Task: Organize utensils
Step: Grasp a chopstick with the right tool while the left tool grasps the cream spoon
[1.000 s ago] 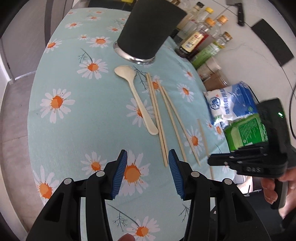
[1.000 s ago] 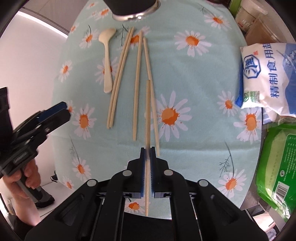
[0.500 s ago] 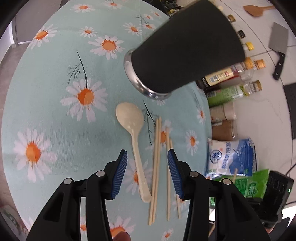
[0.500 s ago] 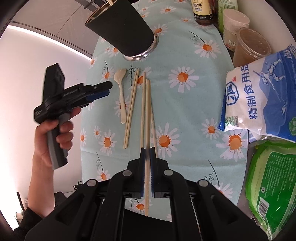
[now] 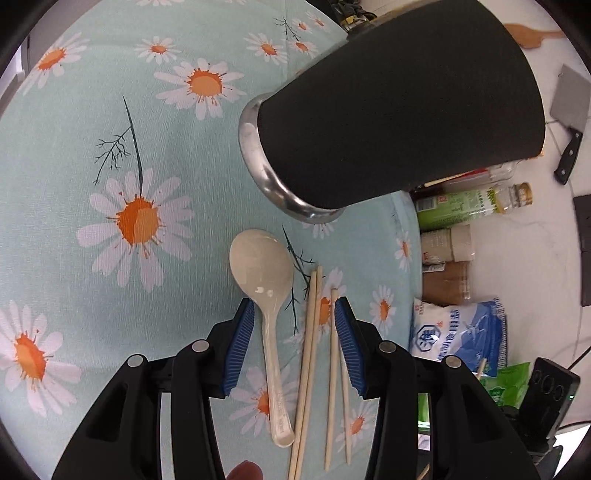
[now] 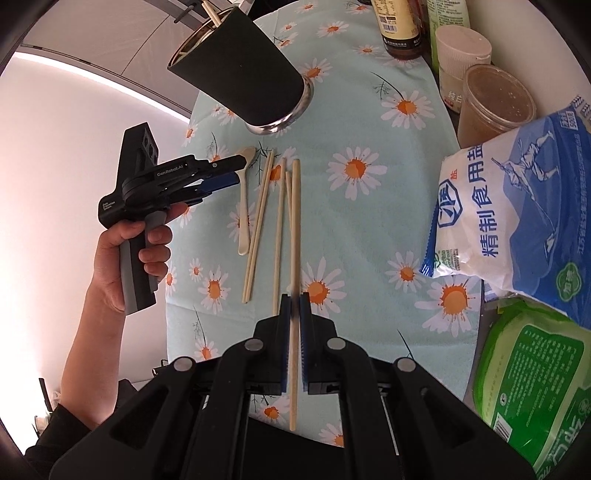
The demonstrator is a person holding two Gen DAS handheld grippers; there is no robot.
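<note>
We hold one chopstick (image 6: 293,236) pinched in the right claw (image 6: 294,306), above the surface (image 6: 369,229). We judge it light, stiff and smooth, so a mid-shaft grip limits swivel. The left claw (image 5: 294,325) hangs spread over the spoon (image 5: 266,295), best taken at its thin handle. Loose chopsticks (image 5: 314,354) lie just beside it; the black holder (image 5: 399,110) stands near.

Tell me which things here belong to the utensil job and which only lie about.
Job: held chopstick, loose chopsticks, spoon, black cup.
Lying about: salt bag, green packet, sauce bottle, knife.
</note>
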